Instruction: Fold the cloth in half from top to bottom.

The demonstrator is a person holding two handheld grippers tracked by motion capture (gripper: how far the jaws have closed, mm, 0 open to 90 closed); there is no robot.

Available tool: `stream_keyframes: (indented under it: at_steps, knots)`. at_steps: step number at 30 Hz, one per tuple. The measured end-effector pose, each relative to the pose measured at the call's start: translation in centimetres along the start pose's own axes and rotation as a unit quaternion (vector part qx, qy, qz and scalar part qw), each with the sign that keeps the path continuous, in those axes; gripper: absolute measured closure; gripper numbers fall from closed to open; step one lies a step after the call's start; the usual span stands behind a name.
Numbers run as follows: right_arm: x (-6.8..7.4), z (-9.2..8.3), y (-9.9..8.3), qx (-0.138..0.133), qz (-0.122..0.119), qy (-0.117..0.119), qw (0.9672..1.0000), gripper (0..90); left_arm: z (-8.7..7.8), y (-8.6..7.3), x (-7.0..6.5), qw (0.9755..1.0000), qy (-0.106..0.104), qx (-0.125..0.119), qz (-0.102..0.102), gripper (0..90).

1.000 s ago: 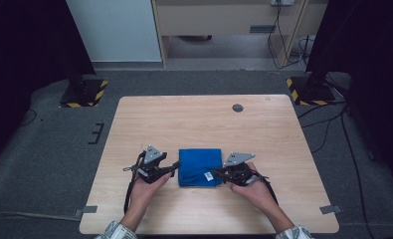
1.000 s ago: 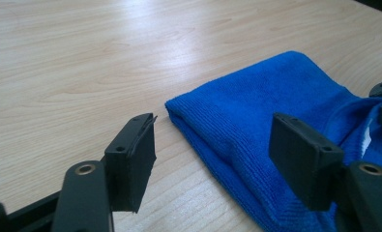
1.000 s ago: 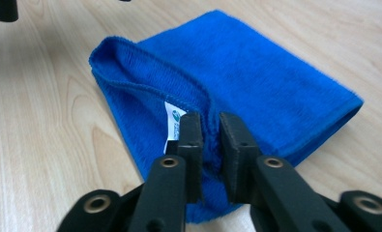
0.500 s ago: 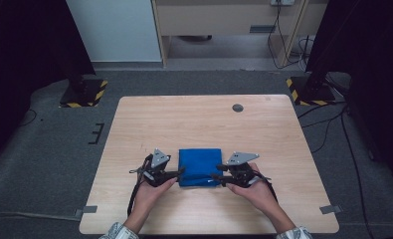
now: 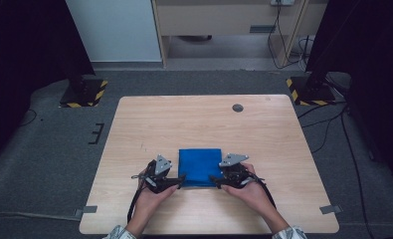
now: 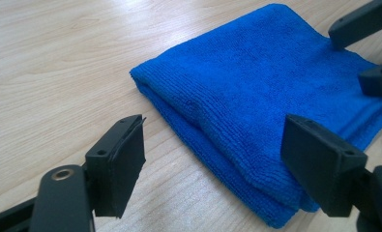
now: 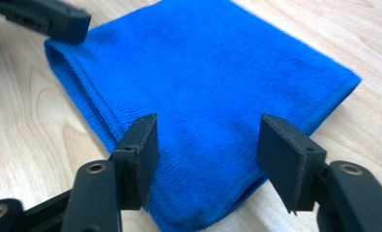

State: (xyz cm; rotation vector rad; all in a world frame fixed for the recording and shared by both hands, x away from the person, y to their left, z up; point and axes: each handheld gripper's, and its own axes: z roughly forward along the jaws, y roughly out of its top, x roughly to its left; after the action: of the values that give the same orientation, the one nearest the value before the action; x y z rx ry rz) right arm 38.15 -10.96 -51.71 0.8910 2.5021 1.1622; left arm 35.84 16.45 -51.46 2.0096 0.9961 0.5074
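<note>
Lying folded into a neat square at the table's [image 5: 134, 129] six o'clock edge, the blue cloth [image 5: 199, 167] looks finished, with the left gripper [image 5: 180, 183] and right gripper [image 5: 214, 182] flanking it, their jaws just opened and gripping nothing.

Changes since the earlier pictures:
- Right black two-jaw gripper [image 5: 215, 180]: jaws have just been opening and now stand apart over the near right corner of the folded blue microfibre cloth [image 5: 199, 167], pads [image 7: 141, 154] not pressing it.
- Left black two-jaw gripper [image 5: 180, 182]: jaws opened wider, straddling the cloth's near left corner without gripping; it has shifted slightly nearer the person.
</note>
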Motion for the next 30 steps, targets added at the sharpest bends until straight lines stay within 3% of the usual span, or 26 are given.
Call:
stream_keyframes:
  at_steps: [6, 20, 30]
  knots:
    - [0.4, 0.3, -0.5, 0.016, -0.018, -0.006, 0.9997, 33.4, 0.4, -0.4, -0.3, 0.9995, 0.017, 0.024, 0.011, 16.9]
    - [-0.3, -0.1, 0.2, -0.018, -0.004, -0.016, 0.9997, 14.2, 0.0, 0.1, 0.4, 0.9997, 0.021, 0.0, -0.009, 8.4]
    - [-0.6, -0.3, 0.8, -0.036, 0.001, -0.017, 0.9992, 9.5, -0.4, 0.6, 0.8, 0.9998, 0.018, -0.007, -0.008, 8.1]
